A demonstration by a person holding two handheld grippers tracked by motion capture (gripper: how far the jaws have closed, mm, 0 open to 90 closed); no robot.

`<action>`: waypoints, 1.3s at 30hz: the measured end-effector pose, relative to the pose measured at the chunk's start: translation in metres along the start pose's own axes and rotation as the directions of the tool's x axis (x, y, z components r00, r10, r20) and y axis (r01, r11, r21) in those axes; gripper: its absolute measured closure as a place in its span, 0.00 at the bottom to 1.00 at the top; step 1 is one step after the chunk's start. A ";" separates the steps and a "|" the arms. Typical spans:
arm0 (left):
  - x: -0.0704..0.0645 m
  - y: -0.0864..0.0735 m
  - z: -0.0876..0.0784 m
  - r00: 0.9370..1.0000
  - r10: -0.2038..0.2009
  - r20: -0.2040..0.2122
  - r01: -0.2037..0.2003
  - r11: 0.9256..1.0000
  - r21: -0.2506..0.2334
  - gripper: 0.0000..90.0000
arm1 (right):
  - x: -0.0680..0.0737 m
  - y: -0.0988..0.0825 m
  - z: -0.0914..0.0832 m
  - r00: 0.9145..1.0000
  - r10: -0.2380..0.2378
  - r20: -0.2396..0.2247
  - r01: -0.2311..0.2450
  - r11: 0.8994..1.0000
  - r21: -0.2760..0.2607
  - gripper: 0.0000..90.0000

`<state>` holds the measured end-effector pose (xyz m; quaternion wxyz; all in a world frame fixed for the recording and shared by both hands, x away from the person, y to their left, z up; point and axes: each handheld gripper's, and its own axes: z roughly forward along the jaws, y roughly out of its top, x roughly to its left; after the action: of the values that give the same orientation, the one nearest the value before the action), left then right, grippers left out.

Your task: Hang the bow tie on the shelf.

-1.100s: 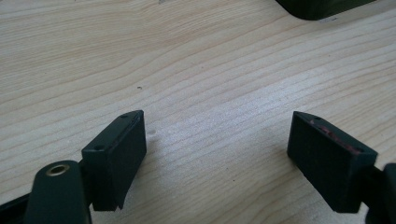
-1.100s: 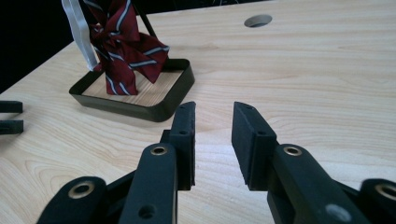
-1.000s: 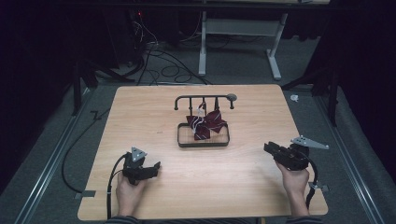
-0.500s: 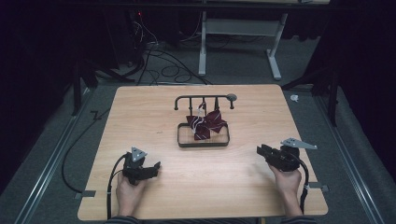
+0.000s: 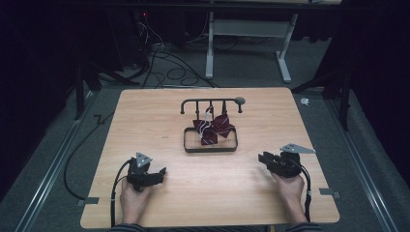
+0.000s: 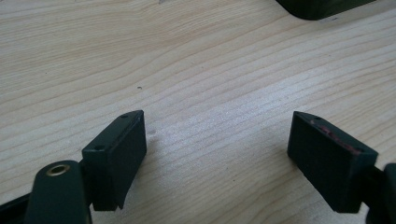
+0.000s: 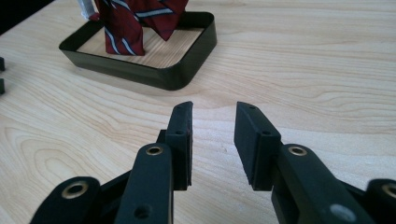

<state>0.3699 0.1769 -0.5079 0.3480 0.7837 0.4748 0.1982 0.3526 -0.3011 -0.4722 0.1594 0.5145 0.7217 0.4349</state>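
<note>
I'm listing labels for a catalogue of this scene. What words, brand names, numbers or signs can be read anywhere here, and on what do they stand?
None: no readable text in any view.
The striped tie shows only red with pale stripes, no label.
The black tray and the rack are plain.
The left tool and right tool carry only screw holes, no markings.
The wooden table shows only grain.

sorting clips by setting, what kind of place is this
Probably a lab or recording workshop: a bare wooden table in a dark room, loose cables on the floor behind it, and a desk frame farther back.
</note>
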 end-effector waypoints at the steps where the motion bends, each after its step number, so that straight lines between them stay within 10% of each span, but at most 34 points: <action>1: 0.000 0.000 0.000 1.000 0.000 0.000 0.000 1.000 0.000 0.22 | 0.000 0.000 0.001 1.000 -0.007 0.004 0.007 1.000 0.003 0.76; 39: 0.000 0.000 0.000 1.000 0.000 0.000 0.000 1.000 0.000 0.22 | 0.011 -0.015 0.035 0.989 -0.111 0.101 0.100 0.989 0.111 0.61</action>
<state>0.3699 0.1769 -0.5079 0.3480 0.7838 0.4747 0.1981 0.3632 -0.2769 -0.5015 0.1932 0.5055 0.7604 0.3591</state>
